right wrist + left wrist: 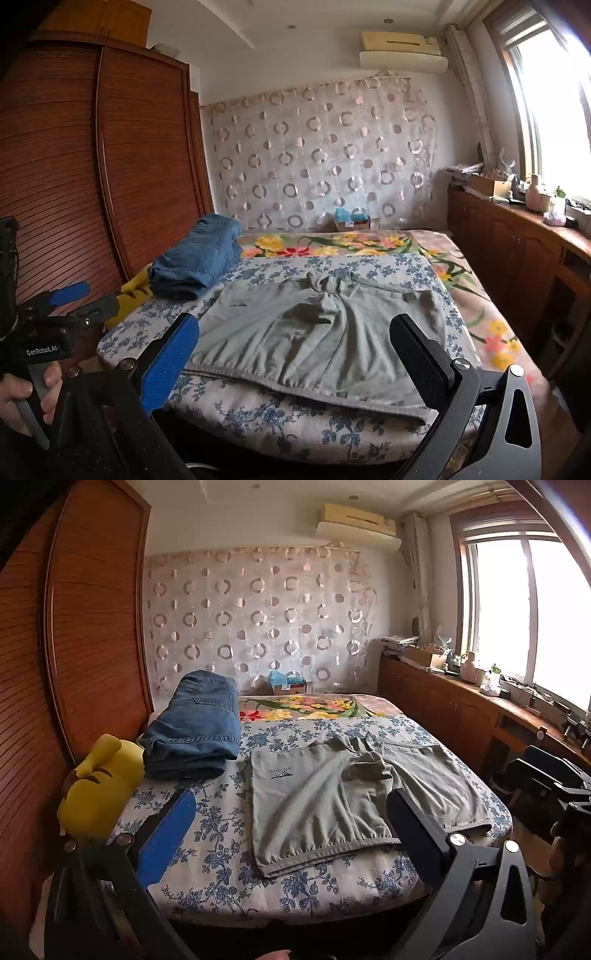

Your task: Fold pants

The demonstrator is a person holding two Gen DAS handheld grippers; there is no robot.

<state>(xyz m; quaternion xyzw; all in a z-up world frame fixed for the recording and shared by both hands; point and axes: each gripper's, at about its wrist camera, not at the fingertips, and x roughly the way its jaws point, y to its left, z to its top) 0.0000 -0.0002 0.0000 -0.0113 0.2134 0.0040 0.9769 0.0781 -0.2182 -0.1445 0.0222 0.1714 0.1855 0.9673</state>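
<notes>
Grey-green shorts (343, 794) lie spread flat on the bed (325, 890), waistband toward me, legs pointing away; they also show in the right wrist view (325, 332). My left gripper (291, 812) is open and empty, held above the near edge of the bed in front of the waistband. My right gripper (295, 336) is open and empty, also above the near edge, in front of the shorts. The left gripper also shows at the left of the right wrist view (85, 295), held by a hand.
Folded blue jeans (195, 727) lie at the bed's left, next to a yellow plush toy (99, 782). A wooden wardrobe (85, 627) stands left. A low cabinet (461, 701) with clutter runs under the window at right. A small box (288, 686) sits at the bed's head.
</notes>
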